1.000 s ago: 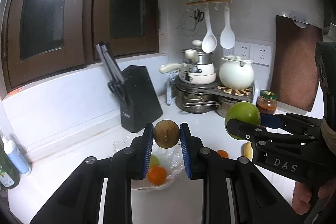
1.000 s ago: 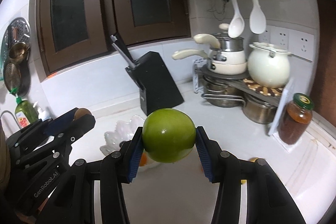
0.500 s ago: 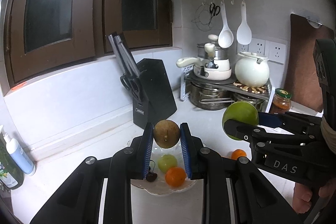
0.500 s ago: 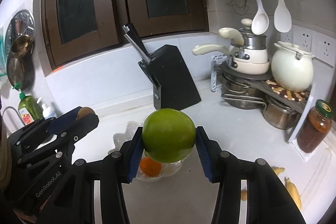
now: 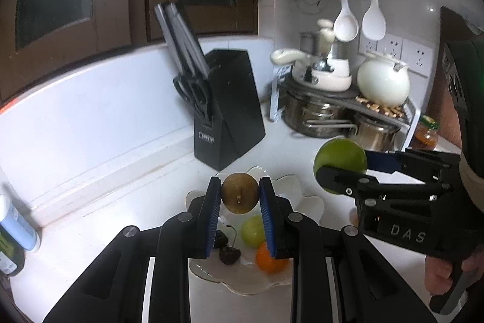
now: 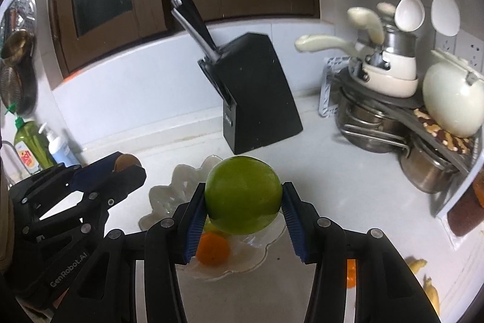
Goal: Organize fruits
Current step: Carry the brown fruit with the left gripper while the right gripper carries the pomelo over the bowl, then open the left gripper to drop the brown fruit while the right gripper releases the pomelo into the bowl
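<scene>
White kitchen counter [image 5: 127, 220] held a scalloped glass bowl [image 5: 302, 196] at lower centre, where the left gripper [image 5: 239, 197] clamped a small brown round fruit [image 5: 239, 197] and the right gripper [image 6: 243, 200] clamped a big green round fruit [image 6: 243, 196], likely for dropping in.

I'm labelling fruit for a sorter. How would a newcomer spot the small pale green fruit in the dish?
Find the black knife block; in front of it on the white counter sits a scalloped glass dish. Inside lies the pale green fruit, between dark cherries and an orange fruit, the only green one there.
</scene>
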Demonstrator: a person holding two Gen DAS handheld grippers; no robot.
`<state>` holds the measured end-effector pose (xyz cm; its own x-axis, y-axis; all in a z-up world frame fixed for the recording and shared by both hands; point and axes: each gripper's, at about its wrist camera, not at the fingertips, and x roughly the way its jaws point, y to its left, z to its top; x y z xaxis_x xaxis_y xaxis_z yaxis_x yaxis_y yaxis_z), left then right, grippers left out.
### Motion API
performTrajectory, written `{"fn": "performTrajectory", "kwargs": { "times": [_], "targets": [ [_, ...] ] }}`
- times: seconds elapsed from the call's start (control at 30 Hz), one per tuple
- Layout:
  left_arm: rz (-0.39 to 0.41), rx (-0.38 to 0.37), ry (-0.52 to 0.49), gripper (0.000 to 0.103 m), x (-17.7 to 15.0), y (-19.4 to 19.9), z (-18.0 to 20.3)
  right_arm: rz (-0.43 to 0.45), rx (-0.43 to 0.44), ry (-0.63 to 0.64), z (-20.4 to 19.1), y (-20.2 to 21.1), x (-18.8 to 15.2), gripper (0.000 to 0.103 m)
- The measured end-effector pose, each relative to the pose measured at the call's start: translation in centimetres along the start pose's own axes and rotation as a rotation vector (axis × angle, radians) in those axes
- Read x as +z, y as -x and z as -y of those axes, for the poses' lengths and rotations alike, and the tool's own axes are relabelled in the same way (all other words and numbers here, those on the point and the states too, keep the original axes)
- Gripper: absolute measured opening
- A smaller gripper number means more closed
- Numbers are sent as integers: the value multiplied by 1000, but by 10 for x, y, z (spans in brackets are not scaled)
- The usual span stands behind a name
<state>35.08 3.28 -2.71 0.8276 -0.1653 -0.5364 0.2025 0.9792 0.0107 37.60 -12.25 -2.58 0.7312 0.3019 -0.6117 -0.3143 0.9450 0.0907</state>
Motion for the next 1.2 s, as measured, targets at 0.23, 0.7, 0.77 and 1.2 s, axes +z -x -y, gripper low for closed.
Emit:
{"fn": "performTrajectory", "kwargs": {
  "times": [0.23,0.7,0.77,1.2],
  "targets": [
    [-83,-28,16,26,-6,-36,-16,-71,-10,26,-1,-39,2,49],
    [-240,-66,-9,26,-26,-86,-18,-227,-5,32,6,-85,-18,49],
    [-253,-67,-14,26,-28,-90,-18,-239,0,32,6,-88,-19,49],
    [-283,-64,-18,34,-35,-98,-17,-286,7,50,6,-100,-25,50]
  ]
}}
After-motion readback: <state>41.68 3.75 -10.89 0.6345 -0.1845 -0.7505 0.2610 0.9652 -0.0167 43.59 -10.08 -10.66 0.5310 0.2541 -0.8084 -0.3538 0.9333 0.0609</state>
